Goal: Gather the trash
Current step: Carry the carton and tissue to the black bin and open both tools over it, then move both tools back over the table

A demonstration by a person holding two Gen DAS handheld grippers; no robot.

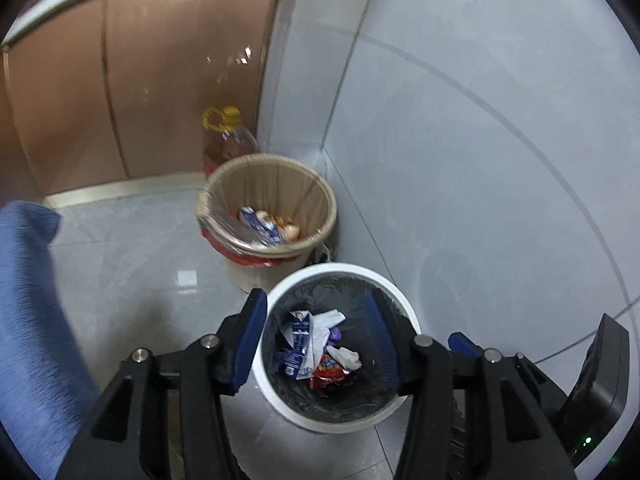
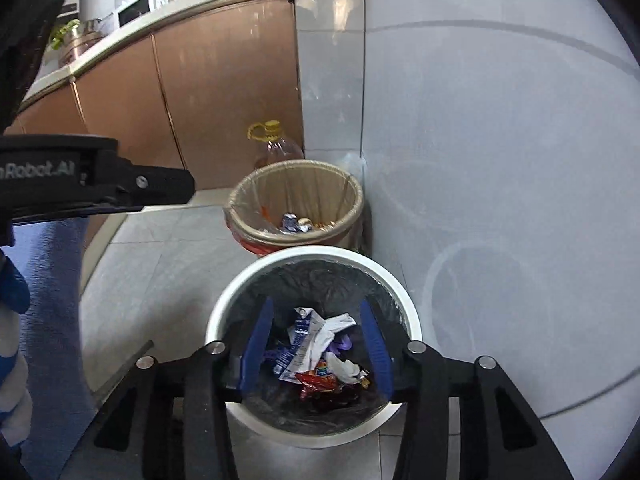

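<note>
- The white bin [image 1: 400, 292] stands on the tiled floor [image 1: 132, 264], close to the grey wall [image 1: 480, 140] on its right and just in front of the tan bin [image 1: 224, 188].
- Trash [image 2: 320, 352], made up of wrappers and crumpled paper, lies at the bottom of the white bin's black liner.
- The left gripper [image 1: 316, 344] hangs over the white bin, jaws apart, nothing between them.
- The right gripper [image 2: 316, 344] hangs over the same bin, jaws likewise apart and empty.
- Open floor lies to the left of both bins.
- An oil bottle [image 1: 230, 140] behind the tan bin is half hidden.
- Blue cloth [image 1: 32, 320] at the left edge is blurred and cut off.
</note>
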